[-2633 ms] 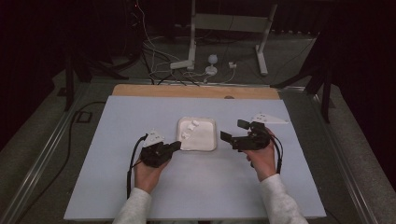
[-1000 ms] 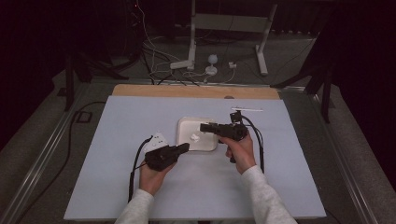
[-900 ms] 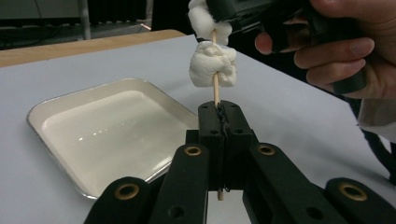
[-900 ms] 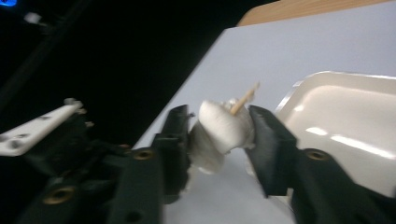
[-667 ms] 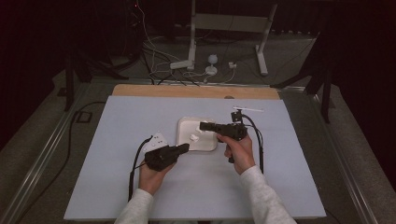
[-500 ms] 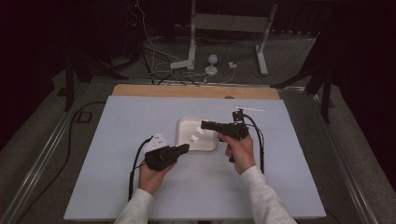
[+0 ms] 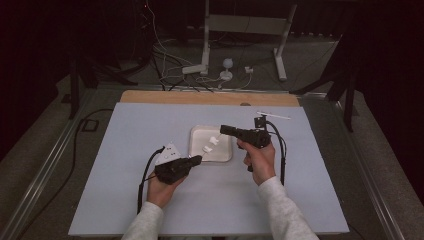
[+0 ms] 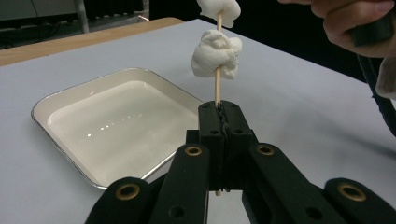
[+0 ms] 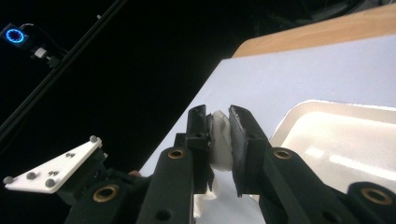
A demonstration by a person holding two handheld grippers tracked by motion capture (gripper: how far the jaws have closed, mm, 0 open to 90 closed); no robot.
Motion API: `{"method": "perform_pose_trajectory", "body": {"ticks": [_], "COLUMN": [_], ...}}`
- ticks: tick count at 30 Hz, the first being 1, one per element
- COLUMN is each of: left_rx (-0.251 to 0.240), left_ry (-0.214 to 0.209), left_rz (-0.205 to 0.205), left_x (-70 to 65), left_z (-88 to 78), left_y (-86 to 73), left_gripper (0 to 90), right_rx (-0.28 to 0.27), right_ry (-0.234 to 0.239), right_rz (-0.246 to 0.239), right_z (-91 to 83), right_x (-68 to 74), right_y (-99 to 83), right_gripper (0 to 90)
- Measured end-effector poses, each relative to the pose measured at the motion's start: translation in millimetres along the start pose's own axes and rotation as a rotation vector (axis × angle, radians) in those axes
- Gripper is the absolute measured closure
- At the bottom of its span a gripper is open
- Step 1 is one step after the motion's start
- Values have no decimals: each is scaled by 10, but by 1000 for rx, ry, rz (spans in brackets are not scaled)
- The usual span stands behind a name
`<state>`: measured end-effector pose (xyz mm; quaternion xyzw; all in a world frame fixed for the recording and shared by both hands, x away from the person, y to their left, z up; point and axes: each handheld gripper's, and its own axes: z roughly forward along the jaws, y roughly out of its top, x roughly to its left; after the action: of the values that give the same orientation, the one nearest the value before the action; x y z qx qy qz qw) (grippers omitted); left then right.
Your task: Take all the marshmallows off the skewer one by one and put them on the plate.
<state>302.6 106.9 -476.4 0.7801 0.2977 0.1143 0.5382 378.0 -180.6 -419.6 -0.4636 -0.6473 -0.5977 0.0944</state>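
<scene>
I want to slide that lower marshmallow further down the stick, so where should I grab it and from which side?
Grip the lower marshmallow across its soft sides, from the side, square to the stick, because the stick runs through its middle. The left gripper is shut on the stick's base; the right gripper pinches the top marshmallow.

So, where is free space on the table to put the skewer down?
The white tray is bare inside. The table is free left of the left tongs, and between tray and wooden strip. It is crowded above the tray's near right corner, where skewer, marshmallows and right tongs meet.
</scene>
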Motion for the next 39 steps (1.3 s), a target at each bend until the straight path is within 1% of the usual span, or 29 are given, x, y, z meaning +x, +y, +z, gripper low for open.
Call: {"method": "perform_pose_trajectory", "body": {"ticks": [2,3,4,5,9,10,11,12,13,14,15,16,17,19,20,23,24,25,26,30,31,32,33,36,37,38,39], "left_rx": [3,5,7,8,22,35,104,104,93,75,53,37,31,32,33,24,23,24,23,11,7,1,-3,-12,-14,-15,-14], "left_ry": [3,3,4,14,26,24,73,73,61,51,50,46,47,51,55,57,57,59,59,65,64,64,63,64,63,65,66], "left_rz": [8,10,12,22,29,30,56,56,14,-21,-43,-57,-61,-55,-54,-66,-68,-70,-72,-82,-84,-88,-88,-94,-99,-100,-100], "left_x": [-6,-6,-7,-12,-8,-2,11,11,55,97,117,125,125,120,116,115,121,126,130,145,149,151,155,165,168,172,174], "left_z": [1,-2,-5,-9,-9,-6,15,15,8,-2,-13,-22,-26,-26,-27,-33,-36,-40,-44,-73,-80,-87,-94,-110,-114,-119,-122], "left_y": [3,6,10,13,8,3,-67,-67,-103,-111,-98,-82,-70,-62,-63,-59,-60,-60,-59,-51,-49,-46,-43,-34,-33,-33,-33], "left_gripper": [900,900,900,900,900,900,900,900,900,900,900,900,900,900,900,900,900,900,900,900,900,900,900,900,900,900,900], "right_rx": [-14,-28,-28,-36,-70,-90,-146,-146,-192,-206,-189,-178,-174,-161,-153,-125,-109,-109,-96,-75,-66,-46,-46,-20,-9,17,30], "right_ry": [-10,-25,-25,-30,-49,-57,-57,-57,-47,-56,-61,-73,-81,-84,-84,-89,-90,-90,-98,-101,-106,-116,-116,-129,-140,-159,-168], "right_rz": [-8,-19,-19,-26,-33,-34,-21,-21,5,1,-16,-30,-46,-59,-58,-57,-60,-60,-62,-68,-73,-86,-86,-101,-107,-122,-127], "right_z": [-5,-11,-11,-13,-16,-33,-101,-101,-192,-272,-330,-378,-410,-426,-412,-330,-276,-276,-237,-180,-160,-119,-119,-50,-23,37,68], "right_x": [8,18,18,23,24,23,11,11,-15,-29,-32,-26,-20,-26,-35,-65,-81,-81,-87,-95,-98,-99,-99,-109,-112,-120,-124], "right_y": [-1,-5,-5,-8,-20,-17,10,10,63,121,173,203,219,223,213,165,137,137,124,113,107,91,91,59,46,20,6], "right_gripper": [799,802,802,804,811,815,817,817,817,816,814,813,812,810,809,806,804,804,803,801,800,798,798,793,792,790,789]}}
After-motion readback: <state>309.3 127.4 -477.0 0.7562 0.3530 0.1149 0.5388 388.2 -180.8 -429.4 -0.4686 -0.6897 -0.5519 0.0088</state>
